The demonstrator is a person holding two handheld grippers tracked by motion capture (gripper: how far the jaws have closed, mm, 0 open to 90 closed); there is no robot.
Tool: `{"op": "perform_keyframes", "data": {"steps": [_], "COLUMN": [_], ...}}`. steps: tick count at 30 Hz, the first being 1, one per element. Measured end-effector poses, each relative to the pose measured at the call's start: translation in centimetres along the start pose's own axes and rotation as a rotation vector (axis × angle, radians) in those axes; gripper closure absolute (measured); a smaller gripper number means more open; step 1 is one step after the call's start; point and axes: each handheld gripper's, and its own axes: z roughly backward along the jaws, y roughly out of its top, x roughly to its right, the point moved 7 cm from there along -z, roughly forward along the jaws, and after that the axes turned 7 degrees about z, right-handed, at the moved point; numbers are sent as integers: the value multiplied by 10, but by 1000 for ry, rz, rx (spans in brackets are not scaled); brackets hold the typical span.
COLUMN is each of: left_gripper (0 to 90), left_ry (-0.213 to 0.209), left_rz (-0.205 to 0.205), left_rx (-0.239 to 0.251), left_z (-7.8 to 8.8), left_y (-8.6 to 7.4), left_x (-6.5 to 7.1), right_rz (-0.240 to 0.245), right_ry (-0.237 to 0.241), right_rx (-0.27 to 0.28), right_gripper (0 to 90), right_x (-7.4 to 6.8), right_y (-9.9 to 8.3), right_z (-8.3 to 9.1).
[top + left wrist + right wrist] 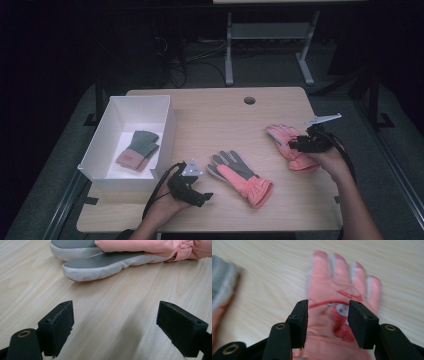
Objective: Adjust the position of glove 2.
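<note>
Wooden table (220,120), dark room behind. White box (100,145) at left holds small glove (138,149). Left gripper (115,327) released, near middle glove (240,175). Right gripper (327,320) half-open, jaws astride right glove (339,297), not yet pinching. Risk: thin fabric slips if bite shallow.

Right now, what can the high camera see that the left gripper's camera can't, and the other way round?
High view alone: the white rectangular box holding a grey-and-pink knit glove, and the right gripper over a second pink padded glove. Left gripper view alone: the felt faces of its own two black jaws, wide apart. Both: the light wooden table and the pink glove with grey palm.
</note>
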Motion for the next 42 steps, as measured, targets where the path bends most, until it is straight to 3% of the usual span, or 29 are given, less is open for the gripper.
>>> {"op": "perform_keyframes", "data": {"steps": [4, 6, 11, 15, 18, 24, 31, 42], "left_gripper": [141, 143, 143, 143, 143, 144, 144, 145], "left_ry": [-2, -6, -6, -7, -12, -14, -14, -19], "left_rz": [-1, 5, 4, 4, 1, 4, 1, 1], "left_rx": [-5, -6, -8, -9, -15, -22, -27, -24], "left_z": [0, -2, -1, -3, -4, -4, -4, -3], "left_y": [-1, -1, -1, -1, -2, -3, -4, -4], "left_x": [0, 1, 2, 2, 3, 2, 1, 1], "right_rz": [-25, -25, -25, 3, -13, 1, -41, -43], "right_ry": [0, 23, 12, 6, 10, -3, 35, 70], "right_rx": [-32, -48, -102, -142, -147, -134, -94, -46], "right_gripper": [502, 501, 523, 626, 713, 852, 865, 869], "right_x": [10, 9, 9, 6, 7, 6, 10, 7], "right_y": [-8, -11, -15, -14, -15, -14, -14, -9], "right_z": [-8, -11, -26, -33, -34, -30, -24, -3]}}
